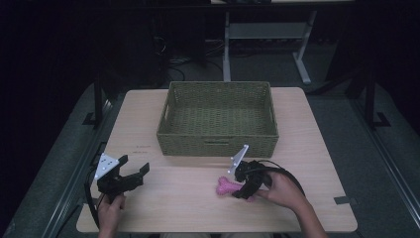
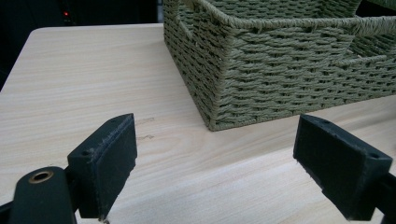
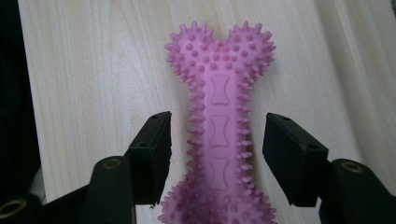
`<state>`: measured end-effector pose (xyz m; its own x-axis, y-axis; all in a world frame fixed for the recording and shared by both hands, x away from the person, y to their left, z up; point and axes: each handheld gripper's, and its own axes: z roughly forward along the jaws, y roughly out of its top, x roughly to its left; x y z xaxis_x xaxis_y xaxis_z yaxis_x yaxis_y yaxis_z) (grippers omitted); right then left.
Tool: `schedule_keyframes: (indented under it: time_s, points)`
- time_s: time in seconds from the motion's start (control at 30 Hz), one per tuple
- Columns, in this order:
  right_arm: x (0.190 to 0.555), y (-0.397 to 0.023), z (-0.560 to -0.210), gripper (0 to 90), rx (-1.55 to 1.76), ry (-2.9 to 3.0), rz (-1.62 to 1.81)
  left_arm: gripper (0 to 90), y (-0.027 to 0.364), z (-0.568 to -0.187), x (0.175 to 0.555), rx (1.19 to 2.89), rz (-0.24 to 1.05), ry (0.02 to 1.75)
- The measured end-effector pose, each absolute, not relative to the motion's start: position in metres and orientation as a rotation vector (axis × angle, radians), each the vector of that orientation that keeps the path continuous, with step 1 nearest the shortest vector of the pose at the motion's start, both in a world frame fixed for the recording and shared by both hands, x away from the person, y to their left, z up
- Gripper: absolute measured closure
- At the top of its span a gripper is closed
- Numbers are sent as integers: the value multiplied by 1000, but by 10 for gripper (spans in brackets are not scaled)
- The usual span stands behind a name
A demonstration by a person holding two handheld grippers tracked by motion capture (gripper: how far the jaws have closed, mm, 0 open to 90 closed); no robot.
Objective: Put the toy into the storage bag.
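A pink spiky bone-shaped toy (image 1: 227, 187) lies flat on the wooden table (image 1: 307, 148), in front of a woven olive basket (image 1: 218, 119). My right gripper (image 1: 241, 189) is lowered over the toy's near end. In the right gripper view the toy (image 3: 219, 126) runs between the two jaws with a gap on each side; the right gripper (image 3: 217, 149) is open around its shaft. My left gripper (image 1: 133, 171) rests at the table's front left, open and holding nothing. In the left gripper view the left gripper (image 2: 215, 158) faces the basket's near corner (image 2: 261, 70).
The basket looks empty from above. A table frame with white legs (image 1: 302, 59) stands behind the table on a dark floor. Bare tabletop (image 2: 84, 79) stretches to the left of the basket and between the two grippers.
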<state>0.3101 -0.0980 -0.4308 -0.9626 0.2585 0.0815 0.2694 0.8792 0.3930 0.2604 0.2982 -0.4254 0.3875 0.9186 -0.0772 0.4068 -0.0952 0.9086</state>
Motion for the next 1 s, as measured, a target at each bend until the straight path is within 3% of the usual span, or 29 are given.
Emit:
schedule_keyframes:
  time_s: [1.0]
  points:
    - [313,-88,-436,557,-352,-3051,-541,130,302,-425,260,1666,663,1192]
